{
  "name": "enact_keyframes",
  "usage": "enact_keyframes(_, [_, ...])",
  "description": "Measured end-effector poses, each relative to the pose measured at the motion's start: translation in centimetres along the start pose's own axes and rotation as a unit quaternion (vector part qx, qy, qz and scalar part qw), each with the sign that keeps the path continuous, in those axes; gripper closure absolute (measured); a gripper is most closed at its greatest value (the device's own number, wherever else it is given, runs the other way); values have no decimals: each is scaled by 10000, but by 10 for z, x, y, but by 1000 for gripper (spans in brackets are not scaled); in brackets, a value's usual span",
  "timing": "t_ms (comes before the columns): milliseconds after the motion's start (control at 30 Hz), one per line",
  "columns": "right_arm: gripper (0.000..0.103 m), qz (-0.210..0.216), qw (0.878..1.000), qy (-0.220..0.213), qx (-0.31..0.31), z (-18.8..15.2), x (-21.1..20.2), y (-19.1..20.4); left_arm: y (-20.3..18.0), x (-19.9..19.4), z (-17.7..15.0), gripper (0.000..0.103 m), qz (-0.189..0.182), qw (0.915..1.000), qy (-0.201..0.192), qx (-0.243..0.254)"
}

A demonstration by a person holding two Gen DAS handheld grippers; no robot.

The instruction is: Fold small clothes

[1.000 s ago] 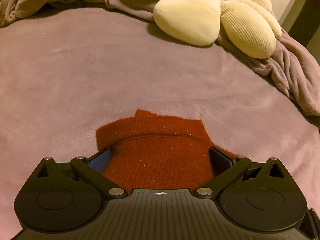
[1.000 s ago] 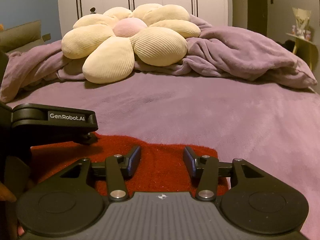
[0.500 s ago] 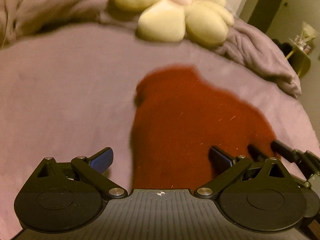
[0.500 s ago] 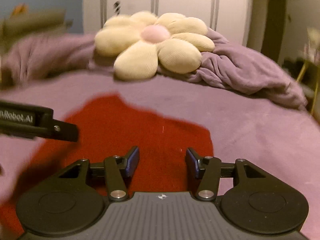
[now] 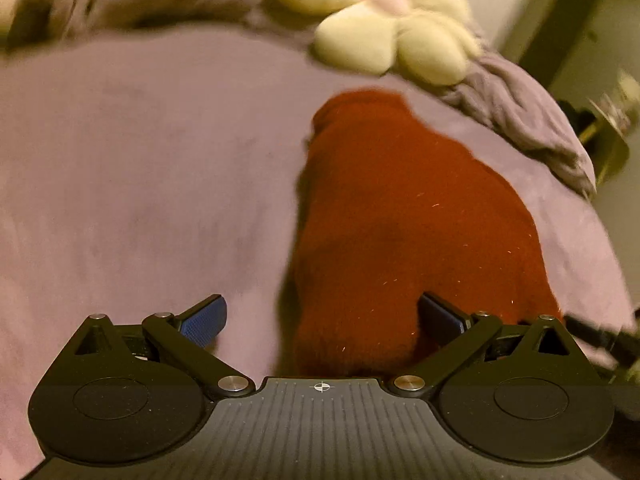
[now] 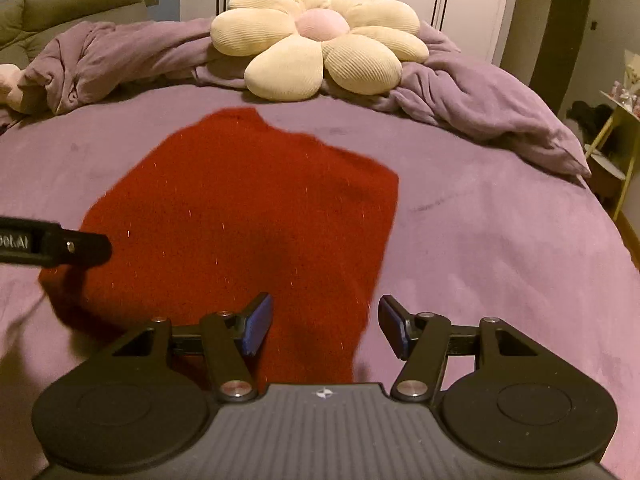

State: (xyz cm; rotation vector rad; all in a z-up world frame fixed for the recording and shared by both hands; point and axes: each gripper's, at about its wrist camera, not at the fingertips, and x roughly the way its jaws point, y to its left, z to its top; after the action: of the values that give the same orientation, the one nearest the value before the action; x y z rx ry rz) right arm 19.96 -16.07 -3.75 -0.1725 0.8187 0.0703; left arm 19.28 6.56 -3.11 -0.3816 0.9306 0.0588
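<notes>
A small dark red knitted garment (image 6: 240, 216) lies flat and folded on the purple bedspread (image 6: 500, 240); it also shows in the left wrist view (image 5: 400, 220). My left gripper (image 5: 322, 320) is open and empty above the garment's near left edge; its body shows at the left of the right wrist view (image 6: 60, 246). My right gripper (image 6: 324, 326) is open and empty over the garment's near right corner. A bit of the right gripper shows at the right edge of the left wrist view (image 5: 600, 336).
A cream flower-shaped cushion (image 6: 320, 40) sits at the back of the bed on a crumpled purple blanket (image 6: 480, 96). A green headboard (image 6: 60, 12) is at far left. A yellow-green side table (image 6: 616, 128) stands off the bed's right edge.
Both grippers have lifted and pulled back from the garment, and the right one has opened wider. The garment now lies spread below them. The left view has swung right.
</notes>
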Motion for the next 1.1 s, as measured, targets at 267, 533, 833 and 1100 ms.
enact_keyframes(267, [33, -394, 9969, 506, -461, 8, 20, 17, -23, 8, 1, 0, 562, 9953, 123, 783])
enact_keyframes(533, [15, -678, 9922, 847, -616, 16, 36, 20, -38, 24, -2, 0, 912, 9887, 180, 1177])
enact_keyframes(833, [4, -818, 9912, 1013, -235, -32, -14, 7, -21, -24, -14, 0, 769, 9932, 388, 787])
enact_keyframes(1100, [4, 118, 9869, 1564, 375, -94, -60, 20, -6, -54, -68, 0, 1141, 9875, 822, 707])
